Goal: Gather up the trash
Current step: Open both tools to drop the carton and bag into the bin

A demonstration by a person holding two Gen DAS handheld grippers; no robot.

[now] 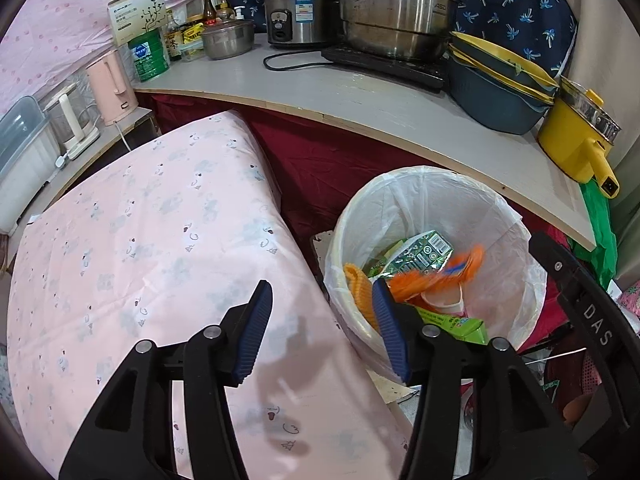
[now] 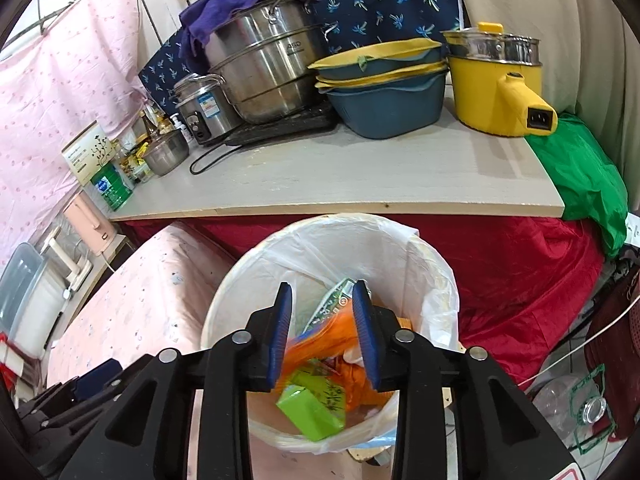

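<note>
My right tongs [image 2: 322,328] hung over a white bin [image 2: 424,264] lined with a thin plastic bag, low in the centre of the right wrist view. Their blue pads stood apart, and a blurred orange wrapper [image 2: 320,340] showed in the gap between them; I could not tell whether the pads touched it. Beneath it in the bin lay a bright green carton [image 2: 312,412] and a dark green printed carton [image 2: 336,300].

My left tongs [image 1: 320,332] were open and empty at the bottom centre of the left wrist view, one pad over a pink patterned cover [image 1: 140,240] that filled the lower left, the other pad at the bin's near rim.

Behind the bin, across the middle of both views, ran a pale grey desk [image 2: 340,176] with a dark red cloth [image 2: 520,272] hanging under its edge. On the desk stood a large steel stockpot [image 2: 260,72] with a purple cloth draped on top, a small rice cooker [image 2: 200,108] to its left, stacked blue and yellow basins [image 2: 384,92], and a yellow electric pot [image 2: 492,84] at the right. A green bag [image 2: 584,184] slumped off the desk's right end. Navy patterned fabric [image 2: 380,0] covered the wall behind.
</note>
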